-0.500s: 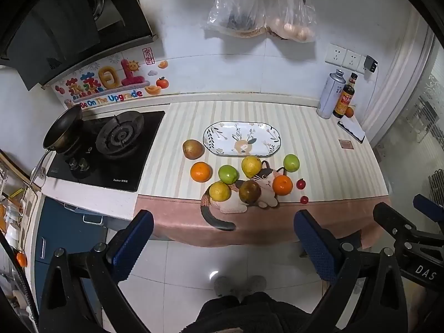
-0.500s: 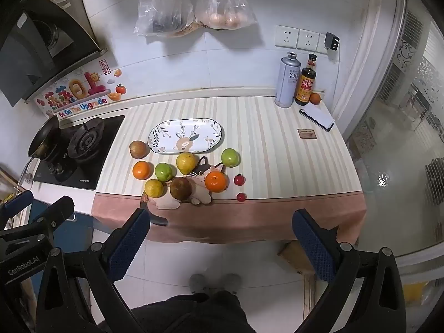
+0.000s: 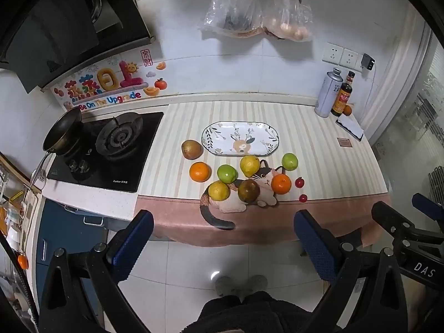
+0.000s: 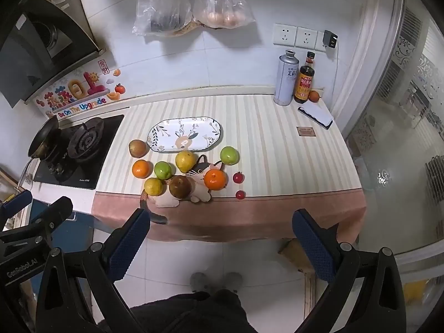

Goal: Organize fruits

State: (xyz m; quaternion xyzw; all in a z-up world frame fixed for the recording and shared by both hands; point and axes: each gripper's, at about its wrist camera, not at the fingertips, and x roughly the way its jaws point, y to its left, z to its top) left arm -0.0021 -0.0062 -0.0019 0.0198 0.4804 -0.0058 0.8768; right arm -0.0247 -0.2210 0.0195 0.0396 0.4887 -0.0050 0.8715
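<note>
Left wrist view: the left claw (image 3: 223, 238) hangs well short of the striped, cloth-covered bench (image 3: 319, 149), jaws wide apart and empty. The right claw (image 4: 222, 238) is likewise spread apart and empty, also clear of the bench edge. No fruit is yet on the oval white floral plate (image 3: 240, 138). The fruits lie loose in front of it: a brown pear-like fruit (image 3: 191, 149) just beside its left end, two oranges (image 3: 199, 171), two green fruits (image 3: 227, 174), two yellow ones (image 3: 249, 165), a dark brown one (image 3: 248, 190), and two small red cherry tomatoes (image 3: 299, 182) at the right.

Assessment: the task appears not started. Recommend each claw approach from above, centre on one fruit, and close gently. Clustered fruits touch, so take outliers first to avoid rolling neighbours off the bench edge.
</note>
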